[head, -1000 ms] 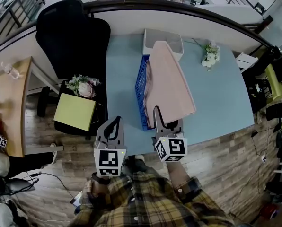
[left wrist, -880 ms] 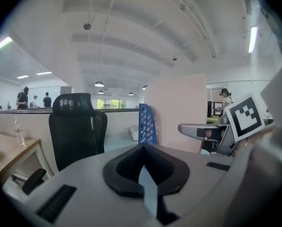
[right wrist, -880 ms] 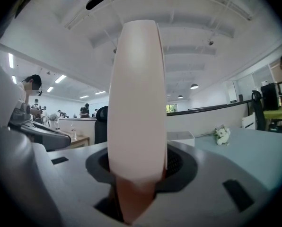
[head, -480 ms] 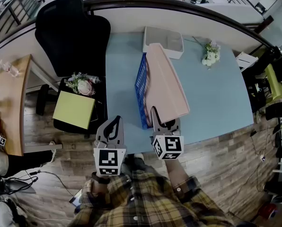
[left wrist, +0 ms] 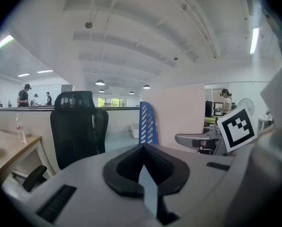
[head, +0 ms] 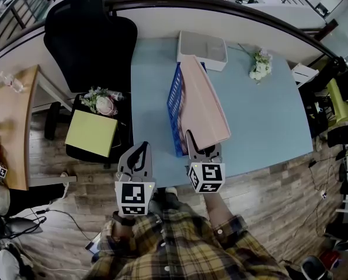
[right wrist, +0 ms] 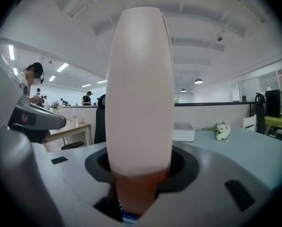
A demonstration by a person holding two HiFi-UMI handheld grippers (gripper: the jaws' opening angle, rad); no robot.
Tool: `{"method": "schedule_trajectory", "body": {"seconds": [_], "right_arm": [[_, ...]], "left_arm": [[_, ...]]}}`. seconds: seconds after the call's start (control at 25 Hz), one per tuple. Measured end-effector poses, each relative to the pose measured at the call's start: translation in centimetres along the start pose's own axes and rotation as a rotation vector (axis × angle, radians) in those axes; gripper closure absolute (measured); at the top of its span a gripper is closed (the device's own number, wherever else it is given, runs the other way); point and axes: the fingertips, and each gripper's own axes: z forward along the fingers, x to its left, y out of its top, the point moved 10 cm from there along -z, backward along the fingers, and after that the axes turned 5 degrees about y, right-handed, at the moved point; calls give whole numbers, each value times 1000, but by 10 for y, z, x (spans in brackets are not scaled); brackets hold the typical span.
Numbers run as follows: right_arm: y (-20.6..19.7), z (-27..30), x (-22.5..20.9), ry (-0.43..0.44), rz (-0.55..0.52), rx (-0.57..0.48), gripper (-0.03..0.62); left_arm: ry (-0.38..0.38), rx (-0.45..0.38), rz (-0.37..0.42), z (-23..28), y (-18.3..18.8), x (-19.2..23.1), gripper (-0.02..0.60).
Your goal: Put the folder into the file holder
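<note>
A pink folder stands on its long edge, leaning right, along the right side of the blue slotted file holder on the light blue table. My right gripper is shut on the folder's near end at the table's front edge. Its jaws have just eased a little wider, with the folder still between them. In the right gripper view the folder fills the jaws. My left gripper hovers off the table's front edge, left of the holder, shut and empty. The left gripper view shows the holder and folder ahead.
A white tray sits behind the holder and a white flower bunch lies at the back right. Left of the table are a black office chair, a stool with a yellow-green pad and a wooden desk.
The right gripper has sunk a little with the folder. The folder has swung from lying wide to the right to standing closer to the holder. The left gripper has stayed put.
</note>
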Motion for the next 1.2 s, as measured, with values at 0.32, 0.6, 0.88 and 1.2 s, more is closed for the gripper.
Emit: {"method": "schedule_trajectory", "body": {"seconds": [0.32, 0.6, 0.88, 1.2], "right_arm": [[-10, 4, -2, 9, 15, 52, 402], [-15, 4, -3, 19, 38, 69, 392], [-13, 3, -4, 19, 74, 53, 377], [-12, 1, -8, 30, 101, 52, 362]], "left_arm": [[3, 0, -6, -2, -1, 1, 591], [-1, 0, -7, -3, -1, -2, 591], [11, -4, -5, -5, 0, 0, 591], [18, -9, 2, -7, 2, -3, 591]]}}
